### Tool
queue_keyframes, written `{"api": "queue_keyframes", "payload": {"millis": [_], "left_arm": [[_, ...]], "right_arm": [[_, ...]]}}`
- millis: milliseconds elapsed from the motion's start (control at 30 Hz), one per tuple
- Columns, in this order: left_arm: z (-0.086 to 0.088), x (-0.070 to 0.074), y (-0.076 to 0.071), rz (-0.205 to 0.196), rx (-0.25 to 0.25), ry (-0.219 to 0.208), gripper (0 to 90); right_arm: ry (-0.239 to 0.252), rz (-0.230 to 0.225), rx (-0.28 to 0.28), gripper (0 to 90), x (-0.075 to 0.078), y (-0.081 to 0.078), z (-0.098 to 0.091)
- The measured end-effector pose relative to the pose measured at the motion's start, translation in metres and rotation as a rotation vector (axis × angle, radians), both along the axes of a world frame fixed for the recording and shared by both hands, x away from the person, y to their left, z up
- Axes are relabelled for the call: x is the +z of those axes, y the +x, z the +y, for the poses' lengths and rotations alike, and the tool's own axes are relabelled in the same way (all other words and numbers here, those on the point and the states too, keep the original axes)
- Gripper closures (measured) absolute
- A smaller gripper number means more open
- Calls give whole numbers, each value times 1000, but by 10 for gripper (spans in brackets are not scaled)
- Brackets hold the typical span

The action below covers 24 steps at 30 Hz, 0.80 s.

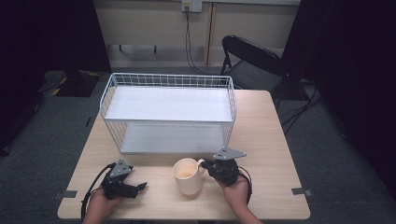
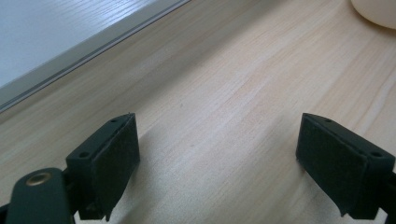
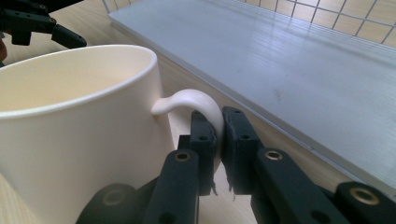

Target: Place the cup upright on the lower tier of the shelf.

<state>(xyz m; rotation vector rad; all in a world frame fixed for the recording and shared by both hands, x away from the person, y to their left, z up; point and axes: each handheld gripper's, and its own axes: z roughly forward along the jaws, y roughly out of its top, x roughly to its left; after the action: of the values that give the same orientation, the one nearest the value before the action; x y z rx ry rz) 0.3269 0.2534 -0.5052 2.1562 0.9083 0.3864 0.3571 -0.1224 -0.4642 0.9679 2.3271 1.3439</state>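
Mug (image 1: 187, 176) handle pinched by right gripper (image 1: 219, 167), near rack (image 1: 168, 120) edge.

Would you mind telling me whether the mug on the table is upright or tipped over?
Upright. The mug stands on its base on the table, rim up, and the right gripper is clamped on its handle.

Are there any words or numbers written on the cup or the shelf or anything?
None: the cream cup, the white wire shelf and the wooden table show no writing.
The wall socket at the back is too small and blurred to tell.
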Motion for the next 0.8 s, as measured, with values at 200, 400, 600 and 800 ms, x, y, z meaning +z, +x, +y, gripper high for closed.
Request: {"api": "queue_keyframes", "payload": {"millis": [200,400,600,800], "left_arm": [[0,0,0,0,0,0,130],[0,0,0,0,0,0,130],[0,0,0,0,0,0,130],[0,0,0,0,0,0,130]], "right_arm": [[25,-18,-18,839,2,0,-2],[39,-25,-35,842,5,1,-2],[40,-30,-54,842,7,4,-2],[34,-32,-65,842,8,6,1]]}}
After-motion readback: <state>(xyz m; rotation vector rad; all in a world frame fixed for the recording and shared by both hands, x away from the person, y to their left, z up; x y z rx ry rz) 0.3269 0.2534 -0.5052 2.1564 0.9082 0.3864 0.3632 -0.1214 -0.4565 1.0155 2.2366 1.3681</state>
